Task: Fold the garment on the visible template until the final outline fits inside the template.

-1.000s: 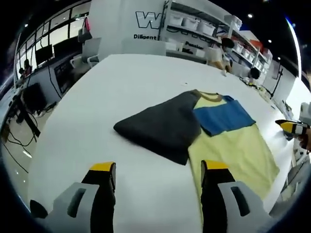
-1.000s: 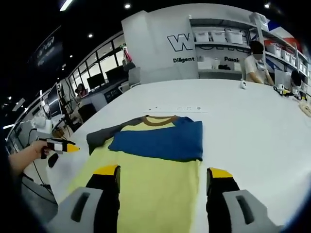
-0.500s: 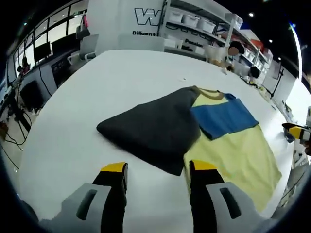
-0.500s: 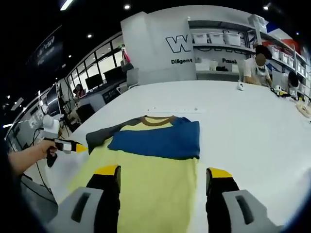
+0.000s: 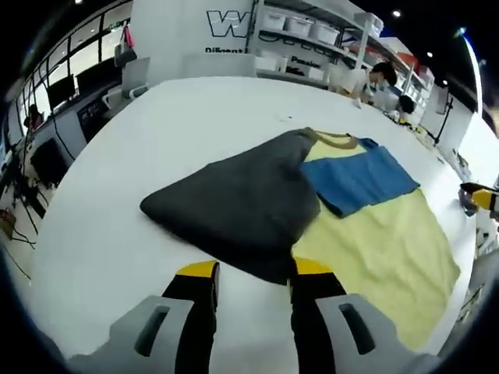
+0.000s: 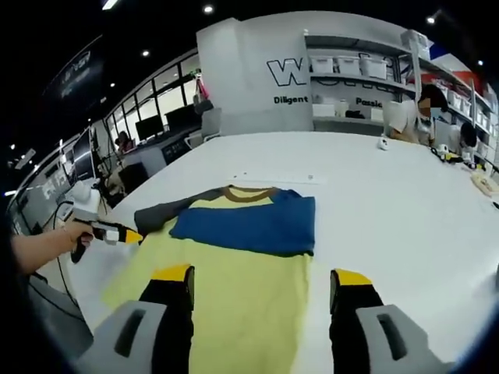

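Folding looks half done: blue short sleeve (image 6: 248, 226) lies across the yellow cotton T-shirt (image 6: 226, 300), dark grey sleeve (image 5: 234, 206) at frame centre remains spread; left gripper (image 5: 253, 274) and right gripper (image 6: 262, 279) both gape empty.

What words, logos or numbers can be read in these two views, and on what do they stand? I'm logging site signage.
"W", a large outlined letter cut off by the shelving, on the white back wall.
"Diligent", small dark word below it on that wall.
"Pass", a cut-off word on the wall behind the white storage shelves.
White storage bins on the shelves: labels too small to read.
Yellow, blue and grey T-shirt: no print visible.
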Available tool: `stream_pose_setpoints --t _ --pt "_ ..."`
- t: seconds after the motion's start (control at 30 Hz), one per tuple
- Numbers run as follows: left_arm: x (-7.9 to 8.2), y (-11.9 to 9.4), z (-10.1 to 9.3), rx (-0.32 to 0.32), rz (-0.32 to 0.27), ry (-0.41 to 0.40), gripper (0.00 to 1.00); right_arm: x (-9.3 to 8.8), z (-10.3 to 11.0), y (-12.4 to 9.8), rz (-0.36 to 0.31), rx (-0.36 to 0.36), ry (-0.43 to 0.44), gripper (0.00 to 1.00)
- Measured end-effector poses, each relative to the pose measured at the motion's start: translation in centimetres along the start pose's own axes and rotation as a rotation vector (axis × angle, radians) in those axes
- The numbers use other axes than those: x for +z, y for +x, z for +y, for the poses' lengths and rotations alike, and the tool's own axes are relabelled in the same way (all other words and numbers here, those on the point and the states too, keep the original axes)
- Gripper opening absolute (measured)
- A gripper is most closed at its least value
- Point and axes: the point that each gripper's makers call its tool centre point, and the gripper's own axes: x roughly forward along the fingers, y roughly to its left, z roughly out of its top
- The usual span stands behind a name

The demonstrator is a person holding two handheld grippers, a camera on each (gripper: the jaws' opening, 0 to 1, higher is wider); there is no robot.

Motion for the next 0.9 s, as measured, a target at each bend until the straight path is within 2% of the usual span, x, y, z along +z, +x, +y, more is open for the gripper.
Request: stream_pose_setpoints --t 0.17,0.33,0.5,0.6,0.67,0.8,0.9 --pt "-0.06 0.16 0.34 0.029 0.006 0.056 0.19 0.05 -0.27 -0.16 -0.007 -0.006 0.005 0.68" --pt "0.14 0.48 0.47 0.054 0.01 0.1 0.19 0.09 -0.17 -0.24 -0.01 -0.002 0.007 0.68" --pt "0.17 0.45 -0.08 0.046 0.009 0.172 0.13 0.23 -0.24 -0.26 -0.013 -0.001 0.009 0.68" --pt "0.15 0.48 -0.17 0.033 0.001 0.15 0.08 0.25 -0.19 -0.27 -0.015 -0.001 0.01 0.68" --pt "0.14 0.49 0.05 0.024 -0.013 0.085 0.07 0.35 -0.21 -0.3 -0.018 0.002 0.013 0.68" --pt "0.19 0.45 0.33 0.027 -0.018 0.107 0.01 0.33 -0.09 -0.41 -0.017 0.004 0.014 0.68" --pt "0.24 0.49 0.47 0.021 -0.013 0.091 0.01 0.24 -0.04 -0.5 -0.015 0.004 0.017 0.68"
